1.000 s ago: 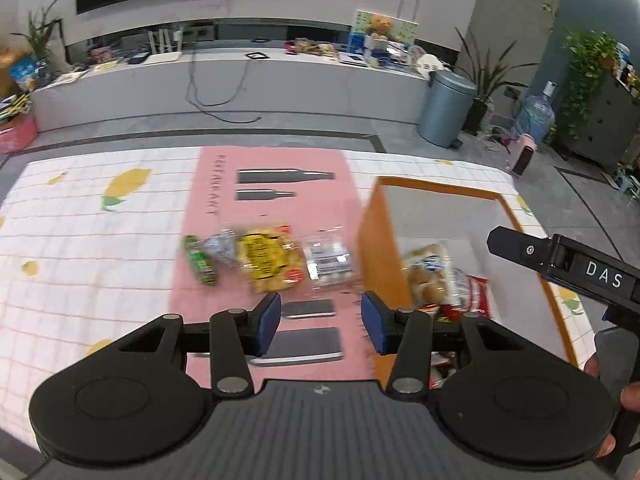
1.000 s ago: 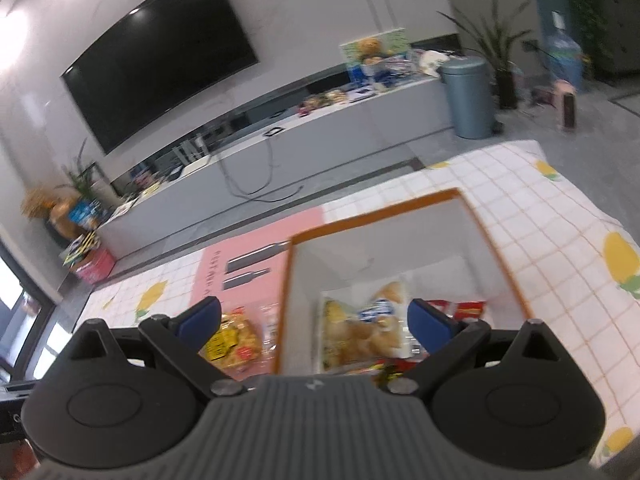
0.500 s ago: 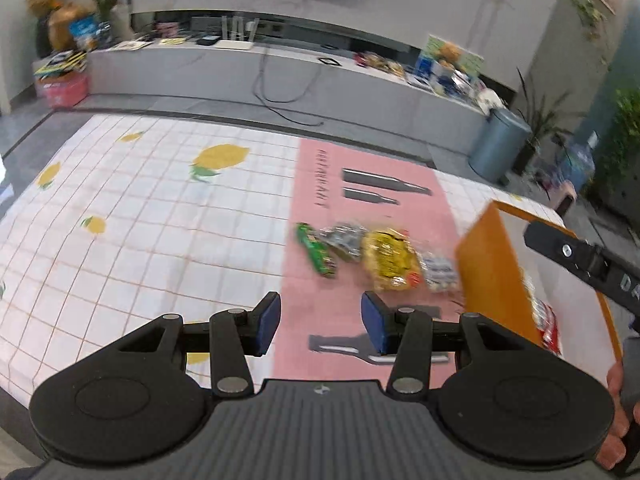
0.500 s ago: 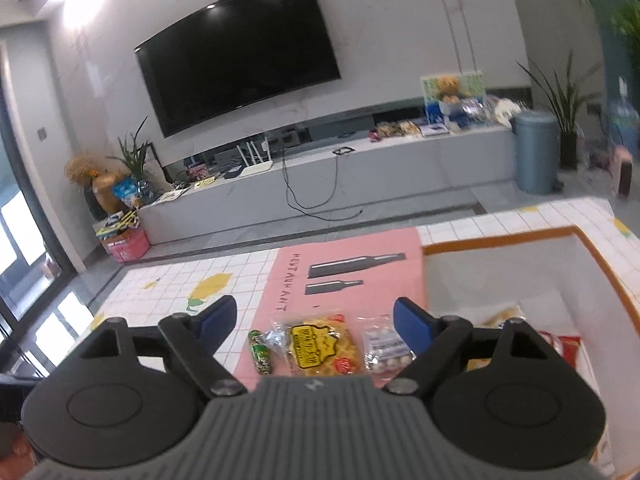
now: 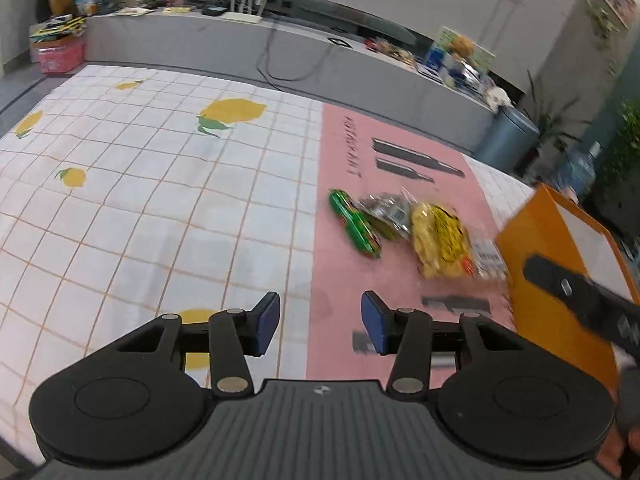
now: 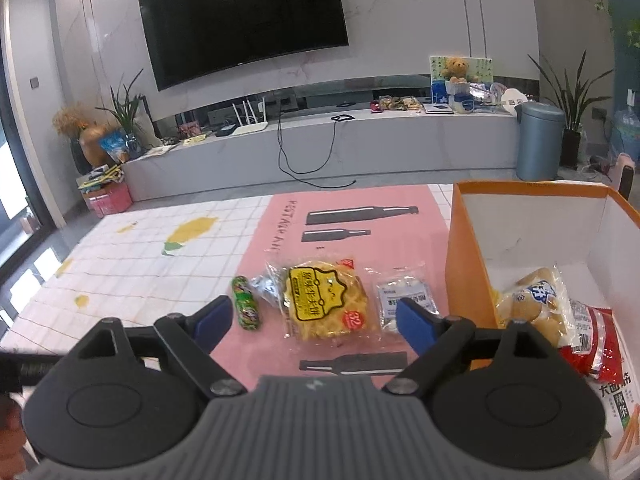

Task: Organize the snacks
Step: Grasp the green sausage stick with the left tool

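Right gripper hangs over the pink mat, jaws wide and opening, nothing between them. Yellow cracker pack mid-mat, green candy roll at its left, white sachet at its right by the orange box. Left gripper part-open, empty, at the mat's left edge.

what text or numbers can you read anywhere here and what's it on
"32": red sticker on the yellow cracker pack; its black Chinese characters are too unsure to quote.
"RESTAURANT", seen upside down: pink mat.
Large Chinese print on the packet in the orange box: only partly in view.
Small white pack: too blurred to read.
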The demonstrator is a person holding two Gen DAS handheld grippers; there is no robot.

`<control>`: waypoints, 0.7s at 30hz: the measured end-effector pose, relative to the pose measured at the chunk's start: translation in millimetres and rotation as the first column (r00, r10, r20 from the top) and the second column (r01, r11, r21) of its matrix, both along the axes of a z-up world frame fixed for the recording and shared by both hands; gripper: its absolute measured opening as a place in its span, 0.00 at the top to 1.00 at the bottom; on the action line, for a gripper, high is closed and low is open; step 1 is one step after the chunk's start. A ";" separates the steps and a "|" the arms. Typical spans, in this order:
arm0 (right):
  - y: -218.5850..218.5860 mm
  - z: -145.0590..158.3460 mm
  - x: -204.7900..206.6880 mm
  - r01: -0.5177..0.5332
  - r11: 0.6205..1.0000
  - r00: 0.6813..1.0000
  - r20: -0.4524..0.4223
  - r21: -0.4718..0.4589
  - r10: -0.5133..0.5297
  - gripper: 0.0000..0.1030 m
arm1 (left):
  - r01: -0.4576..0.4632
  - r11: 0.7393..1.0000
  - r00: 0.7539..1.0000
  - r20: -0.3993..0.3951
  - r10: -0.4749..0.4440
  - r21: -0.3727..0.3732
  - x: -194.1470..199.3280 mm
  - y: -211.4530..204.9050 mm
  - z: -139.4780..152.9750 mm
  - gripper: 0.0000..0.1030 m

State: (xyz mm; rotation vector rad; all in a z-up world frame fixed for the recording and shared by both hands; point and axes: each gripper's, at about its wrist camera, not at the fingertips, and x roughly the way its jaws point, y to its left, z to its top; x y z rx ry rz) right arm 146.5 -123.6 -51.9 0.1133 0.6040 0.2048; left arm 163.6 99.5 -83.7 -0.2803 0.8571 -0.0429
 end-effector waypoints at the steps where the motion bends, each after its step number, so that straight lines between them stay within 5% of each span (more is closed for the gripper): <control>1: -0.1 -1.6 0.8 -0.002 1.000 1.000 0.002 -0.008 0.002 0.14 | -0.005 1.000 1.000 0.000 0.005 0.002 5.4 -1.1 -2.2 0.47; 10: -7.7 -12.8 3.9 -0.004 1.000 1.000 0.006 -0.007 0.004 0.13 | 0.013 0.999 1.000 -0.024 -0.014 -0.046 61.2 -19.5 -19.3 0.47; 21: -9.0 -18.3 1.5 -0.006 1.000 1.000 0.023 -0.005 0.006 0.13 | 0.009 1.000 0.998 -0.067 -0.010 -0.013 110.8 -41.9 -44.6 0.47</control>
